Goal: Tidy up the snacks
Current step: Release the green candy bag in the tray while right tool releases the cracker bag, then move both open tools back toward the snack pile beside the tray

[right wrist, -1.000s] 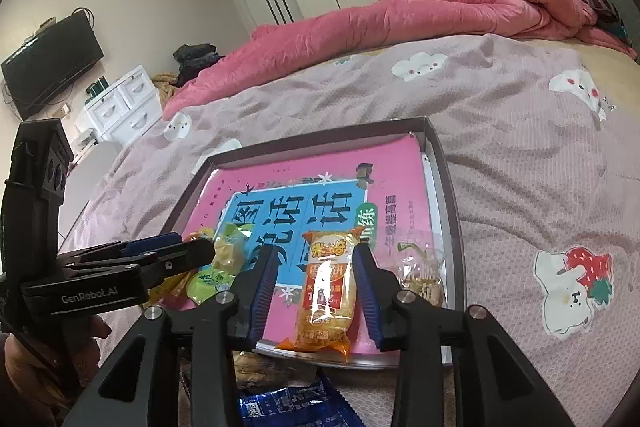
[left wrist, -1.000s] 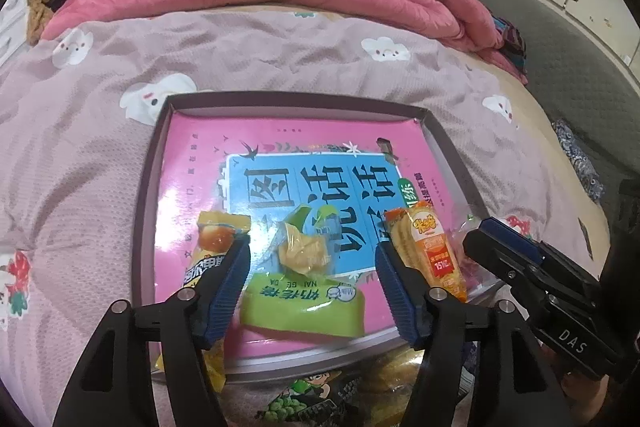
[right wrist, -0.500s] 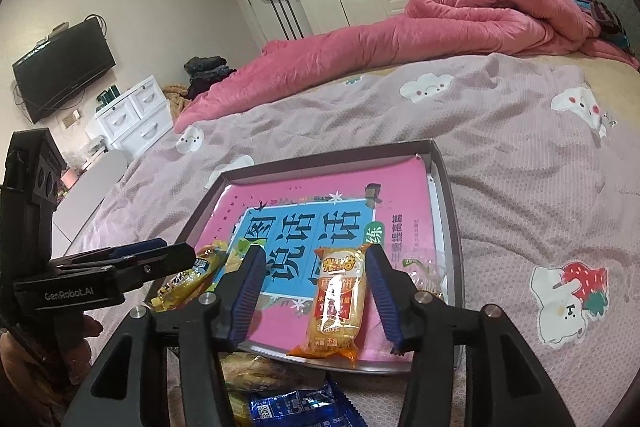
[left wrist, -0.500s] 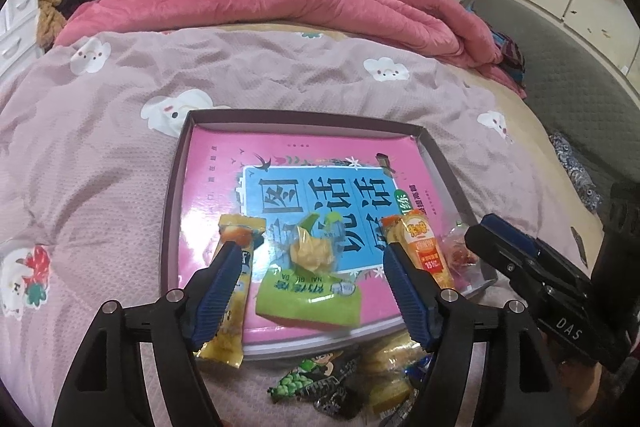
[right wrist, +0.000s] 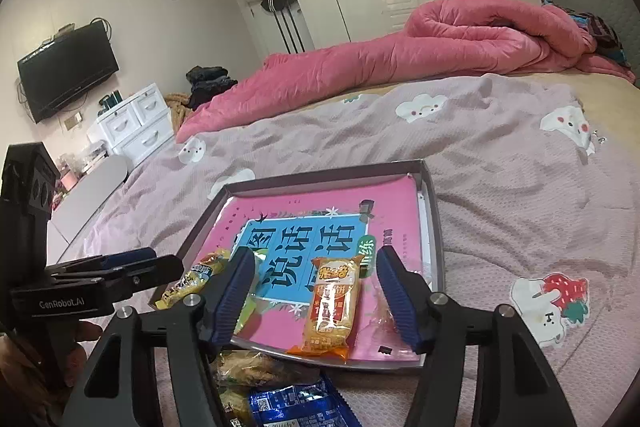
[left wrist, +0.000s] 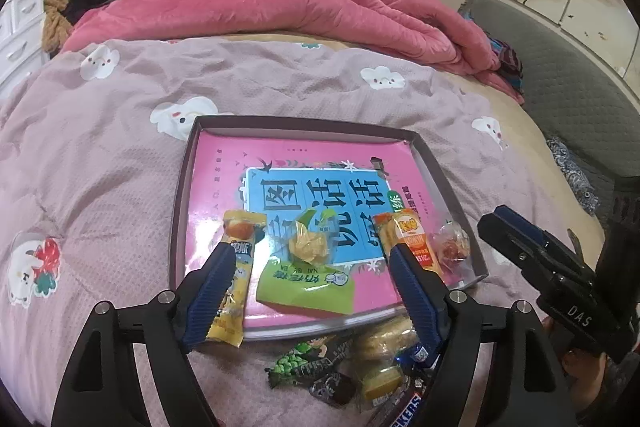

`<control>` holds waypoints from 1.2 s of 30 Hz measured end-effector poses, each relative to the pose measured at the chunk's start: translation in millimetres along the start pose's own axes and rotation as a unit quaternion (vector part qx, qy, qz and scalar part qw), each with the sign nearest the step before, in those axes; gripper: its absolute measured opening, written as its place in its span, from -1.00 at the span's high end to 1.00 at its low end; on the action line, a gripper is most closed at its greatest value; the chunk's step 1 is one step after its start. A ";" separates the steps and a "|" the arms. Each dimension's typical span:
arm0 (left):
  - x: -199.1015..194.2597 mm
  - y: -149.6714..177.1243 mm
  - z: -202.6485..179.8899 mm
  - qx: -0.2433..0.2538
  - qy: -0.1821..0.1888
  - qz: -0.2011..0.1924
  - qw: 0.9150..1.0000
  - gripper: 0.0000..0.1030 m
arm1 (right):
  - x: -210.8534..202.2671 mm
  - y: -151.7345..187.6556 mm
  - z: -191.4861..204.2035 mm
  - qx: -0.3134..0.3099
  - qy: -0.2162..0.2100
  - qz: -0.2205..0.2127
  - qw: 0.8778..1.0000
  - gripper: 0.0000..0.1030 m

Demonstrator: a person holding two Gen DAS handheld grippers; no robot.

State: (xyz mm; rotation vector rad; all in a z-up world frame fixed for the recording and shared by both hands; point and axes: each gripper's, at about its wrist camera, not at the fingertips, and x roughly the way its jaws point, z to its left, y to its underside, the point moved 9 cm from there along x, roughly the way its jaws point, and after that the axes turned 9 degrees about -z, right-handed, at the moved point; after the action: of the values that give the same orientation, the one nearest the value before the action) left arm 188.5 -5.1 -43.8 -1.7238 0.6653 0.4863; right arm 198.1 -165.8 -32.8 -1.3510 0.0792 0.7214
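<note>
A dark tray (left wrist: 182,187) holding a pink book lies on the bed. Along its near edge lie a yellow stick packet (left wrist: 236,267), a green packet (left wrist: 308,287), a yellow candy (left wrist: 310,247), an orange cracker packet (left wrist: 412,239) and a clear-wrapped sweet (left wrist: 452,247). My left gripper (left wrist: 310,255) hovers above the green packet and the candy; its jaws are opening and touch nothing. My right gripper (right wrist: 316,255) hangs over the orange cracker packet (right wrist: 332,303). Its jaws are also opening, and the pads stand off the packet on both sides.
Several loose snacks (left wrist: 340,367) are piled on the purple bedspread just in front of the tray, among them a blue packet (right wrist: 296,407). A rolled pink quilt (left wrist: 280,11) lies across the far side of the bed. White drawers (right wrist: 136,123) stand at the left.
Both grippers have drawn back and up from the tray. The right jaws have spread away from the orange packet, which stays lying in the tray. The left jaws have widened too.
</note>
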 end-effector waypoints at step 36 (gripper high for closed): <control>-38.2 36.4 -28.8 0.052 0.019 0.001 0.998 -0.62 | -42.6 18.8 1.8 -0.024 0.028 0.007 0.999 -0.68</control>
State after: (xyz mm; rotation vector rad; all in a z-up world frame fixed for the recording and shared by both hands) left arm 135.2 -32.4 -39.1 -1.6387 0.7085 0.4141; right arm 154.4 -181.5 -29.3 -1.4173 0.1167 0.7010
